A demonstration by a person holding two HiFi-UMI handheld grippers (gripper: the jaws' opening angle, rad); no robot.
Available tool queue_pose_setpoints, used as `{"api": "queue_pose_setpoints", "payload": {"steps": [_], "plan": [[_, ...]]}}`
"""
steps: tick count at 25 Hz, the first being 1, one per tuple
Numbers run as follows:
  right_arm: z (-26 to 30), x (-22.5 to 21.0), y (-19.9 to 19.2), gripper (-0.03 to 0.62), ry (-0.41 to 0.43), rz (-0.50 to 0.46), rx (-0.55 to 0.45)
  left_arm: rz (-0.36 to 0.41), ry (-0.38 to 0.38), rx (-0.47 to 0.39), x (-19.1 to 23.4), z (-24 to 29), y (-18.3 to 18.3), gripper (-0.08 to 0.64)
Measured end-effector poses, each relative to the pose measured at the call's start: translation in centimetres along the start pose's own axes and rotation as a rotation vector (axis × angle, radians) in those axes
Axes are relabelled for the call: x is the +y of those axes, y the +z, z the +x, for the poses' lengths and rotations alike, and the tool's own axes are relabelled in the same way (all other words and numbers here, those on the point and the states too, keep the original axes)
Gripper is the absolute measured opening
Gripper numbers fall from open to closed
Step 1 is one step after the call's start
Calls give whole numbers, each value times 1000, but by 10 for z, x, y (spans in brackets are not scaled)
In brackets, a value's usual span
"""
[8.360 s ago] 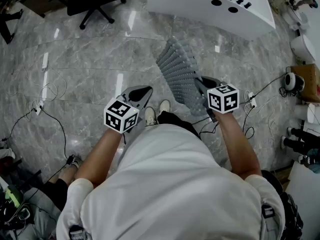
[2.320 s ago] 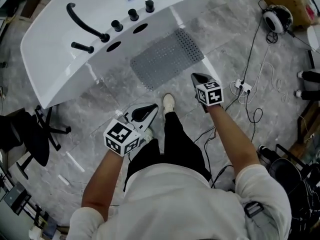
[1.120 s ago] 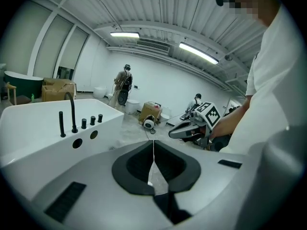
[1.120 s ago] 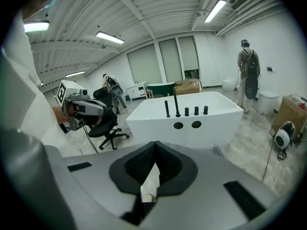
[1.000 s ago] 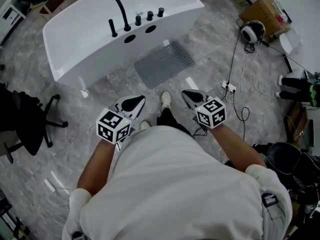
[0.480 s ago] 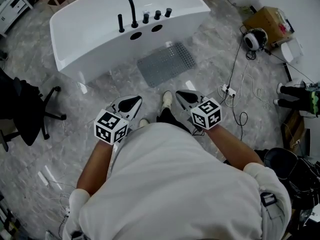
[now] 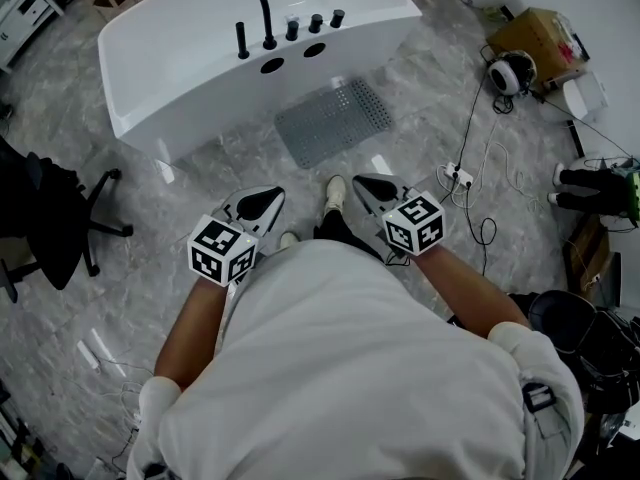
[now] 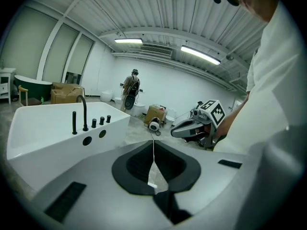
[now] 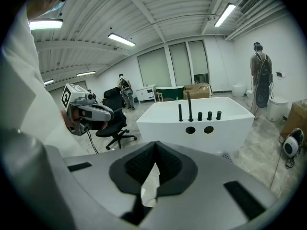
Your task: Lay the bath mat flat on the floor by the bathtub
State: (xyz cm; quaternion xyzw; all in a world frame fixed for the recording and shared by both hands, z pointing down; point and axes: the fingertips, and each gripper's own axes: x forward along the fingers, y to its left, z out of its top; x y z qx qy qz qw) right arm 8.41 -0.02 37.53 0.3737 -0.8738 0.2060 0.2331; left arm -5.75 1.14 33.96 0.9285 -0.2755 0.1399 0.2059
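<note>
The grey bath mat lies spread on the marble floor, just beside the long side of the white bathtub, below the black tap and its knobs. From where the person stands it looks flat, with no fold or curled corner that I can make out, though it sits at a slight angle to the tub wall.

The person stands upright a little back from it, one shoe pointing toward the mat, and holds both tools at waist height, well apart from the mat. The left tongs are pressed together at the tips with nothing between them; the left gripper view shows only floor through the slit behind the tips. The right tongs are likewise pressed together and empty, aimed toward the tub.

I judge the laying step done and the task at or very near its end. Any next move would be a check, not a grasp: look along the edges for a lifted corner, and if the angle matters, bend down, pinch one short edge and square it to the tub. The power strip and its cables lie off to the right, near the feet, and want minding when stepping.
</note>
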Motion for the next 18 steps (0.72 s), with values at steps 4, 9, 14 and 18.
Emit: {"api": "queue_pose_setpoints", "payload": {"steps": [4, 9, 14, 18], "plan": [[-3, 0, -2, 8, -6, 5, 3, -6, -11, 4, -2, 2, 0, 20], [-6, -5, -5, 8, -20, 10, 5, -18, -22, 1, -5, 6, 2, 21], [-7, -11, -4, 8, -24, 20, 4, -10, -38, 15, -8, 12, 1, 20], [-4, -18, -1, 8, -14, 31, 9, -6, -50, 27, -8, 23, 1, 20]]}}
